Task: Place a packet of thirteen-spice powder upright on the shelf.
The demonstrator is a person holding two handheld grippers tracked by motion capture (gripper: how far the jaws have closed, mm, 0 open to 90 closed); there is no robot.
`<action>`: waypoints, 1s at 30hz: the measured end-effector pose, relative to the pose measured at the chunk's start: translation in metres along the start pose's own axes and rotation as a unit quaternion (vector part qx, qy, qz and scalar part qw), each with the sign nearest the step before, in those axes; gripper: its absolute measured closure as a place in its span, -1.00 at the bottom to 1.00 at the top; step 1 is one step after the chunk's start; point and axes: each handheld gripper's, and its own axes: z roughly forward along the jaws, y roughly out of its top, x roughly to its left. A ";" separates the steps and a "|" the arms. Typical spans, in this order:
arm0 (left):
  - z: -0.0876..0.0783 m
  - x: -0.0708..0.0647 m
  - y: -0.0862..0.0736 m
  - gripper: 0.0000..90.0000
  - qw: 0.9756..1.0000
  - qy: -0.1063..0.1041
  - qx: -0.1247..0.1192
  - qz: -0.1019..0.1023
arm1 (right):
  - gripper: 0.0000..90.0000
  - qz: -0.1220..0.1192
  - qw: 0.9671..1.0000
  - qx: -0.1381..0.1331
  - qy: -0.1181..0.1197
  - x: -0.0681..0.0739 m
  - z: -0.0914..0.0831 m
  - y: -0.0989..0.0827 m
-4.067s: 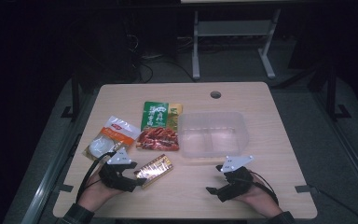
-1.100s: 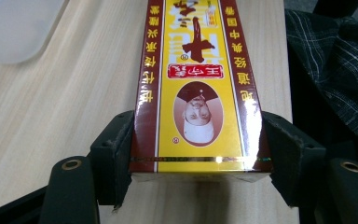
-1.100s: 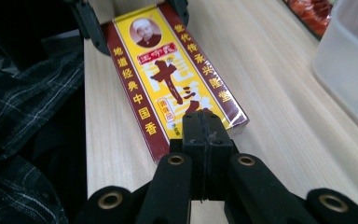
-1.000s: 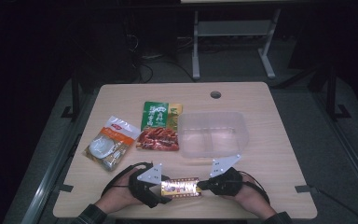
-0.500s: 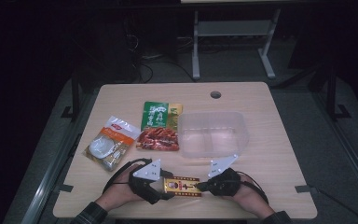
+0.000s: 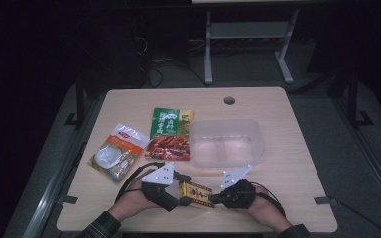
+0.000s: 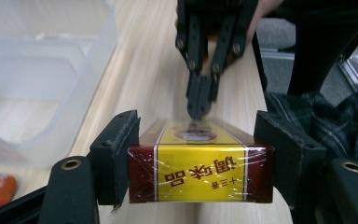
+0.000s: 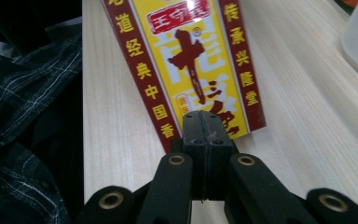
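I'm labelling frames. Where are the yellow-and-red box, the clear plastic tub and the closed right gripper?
yellow-and-red box [image 7: 200, 175]: left gripper view, end face.
clear plastic tub [image 6: 226, 122]: high view, far rim.
right gripper [image 8: 204, 122]: right gripper view, jaw tips.

High view: fixed above the person's side of the table [image 6: 287, 163], facing forward and down; it takes in the whole tabletop and the dark floor beyond the far edge — the most distant of the three.

Left gripper view: rides low near the near edge, looking along its own jaws across the tabletop, very close to the yellow-and-red box [image 7: 200, 175] between them. The clear container [image 7: 37, 79] stands at its left; the right gripper [image 7: 200, 100] faces it at the box's far end.

Right gripper view: equally close, looking back from the opposite end along the box [image 8: 191, 60].

Shared ground — box [image 6: 195, 193], near-edge wood and container [image 6: 226, 141].
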 end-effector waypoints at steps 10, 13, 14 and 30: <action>0.005 0.008 0.016 -0.30 0.999 -0.016 -0.027 0.007 | 0.99 -0.008 1.000 0.000 0.006 -0.003 0.008 0.004; 0.009 0.009 0.020 -0.30 0.999 -0.022 -0.034 0.011 | 0.99 -0.020 1.000 0.006 0.010 -0.001 0.014 0.007; 0.011 0.010 0.022 -0.30 0.999 -0.022 -0.034 0.013 | 0.99 -0.017 1.000 0.009 0.011 0.000 0.016 0.008; 0.022 0.010 0.030 -0.40 0.999 -0.021 -0.037 0.008 | 0.96 -0.020 1.000 -0.003 0.010 0.003 0.010 0.006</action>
